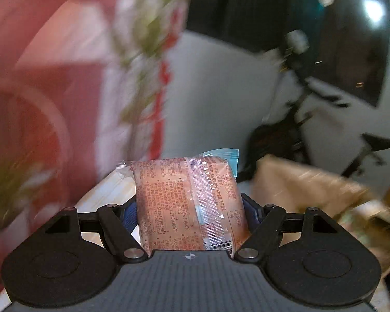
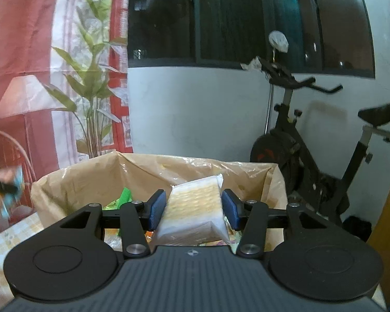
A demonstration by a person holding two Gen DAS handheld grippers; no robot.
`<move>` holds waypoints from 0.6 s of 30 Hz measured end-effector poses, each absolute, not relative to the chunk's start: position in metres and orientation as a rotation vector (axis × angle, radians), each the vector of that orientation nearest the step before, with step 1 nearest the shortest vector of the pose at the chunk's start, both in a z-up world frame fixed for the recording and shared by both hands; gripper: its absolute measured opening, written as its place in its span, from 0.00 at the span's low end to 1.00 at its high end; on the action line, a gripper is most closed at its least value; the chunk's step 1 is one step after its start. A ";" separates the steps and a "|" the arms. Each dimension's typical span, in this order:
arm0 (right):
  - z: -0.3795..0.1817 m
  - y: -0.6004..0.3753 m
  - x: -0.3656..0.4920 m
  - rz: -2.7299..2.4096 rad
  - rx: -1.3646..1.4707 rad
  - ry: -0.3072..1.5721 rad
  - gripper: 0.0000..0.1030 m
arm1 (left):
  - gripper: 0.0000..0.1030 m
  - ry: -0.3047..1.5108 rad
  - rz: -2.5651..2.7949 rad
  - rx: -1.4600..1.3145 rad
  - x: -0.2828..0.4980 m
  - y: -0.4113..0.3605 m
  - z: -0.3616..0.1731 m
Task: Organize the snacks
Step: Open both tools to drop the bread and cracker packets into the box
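My left gripper (image 1: pixel 189 208) is shut on a pink snack packet (image 1: pixel 189 202) with small print and a blue sealed end, held in the air to the left of the brown bag (image 1: pixel 306 184). The view is blurred. My right gripper (image 2: pixel 193 209) holds a clear-wrapped pack of yellow crackers (image 2: pixel 195 205) between its blue pads, above the open mouth of the brown paper bag (image 2: pixel 91 179). A small gap shows beside each pad. Other snacks, some green (image 2: pixel 124 196), lie inside the bag. The left gripper with its packet shows blurred at the far left (image 2: pixel 5 182).
The bag stands on a table with a checked yellow cloth (image 2: pixel 15 234). Behind are a red curtain with a plant print (image 2: pixel 85 78), a white wall, a dark window and an exercise bike (image 2: pixel 312 135) at the right.
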State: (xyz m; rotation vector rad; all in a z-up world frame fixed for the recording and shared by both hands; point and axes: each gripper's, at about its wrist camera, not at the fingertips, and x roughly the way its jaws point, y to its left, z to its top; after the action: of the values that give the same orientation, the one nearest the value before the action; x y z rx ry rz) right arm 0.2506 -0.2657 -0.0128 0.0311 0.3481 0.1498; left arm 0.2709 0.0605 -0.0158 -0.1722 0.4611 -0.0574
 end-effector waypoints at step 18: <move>-0.019 -0.257 0.264 0.186 0.113 0.458 0.52 | 0.83 0.461 -0.431 -0.036 0.357 -0.086 -0.022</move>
State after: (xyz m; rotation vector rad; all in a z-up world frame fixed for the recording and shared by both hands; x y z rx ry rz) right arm 0.2637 -0.2570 -0.0190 0.1132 0.4578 0.1861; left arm 0.3572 -0.0861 -0.0223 -0.0361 0.4614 -0.4306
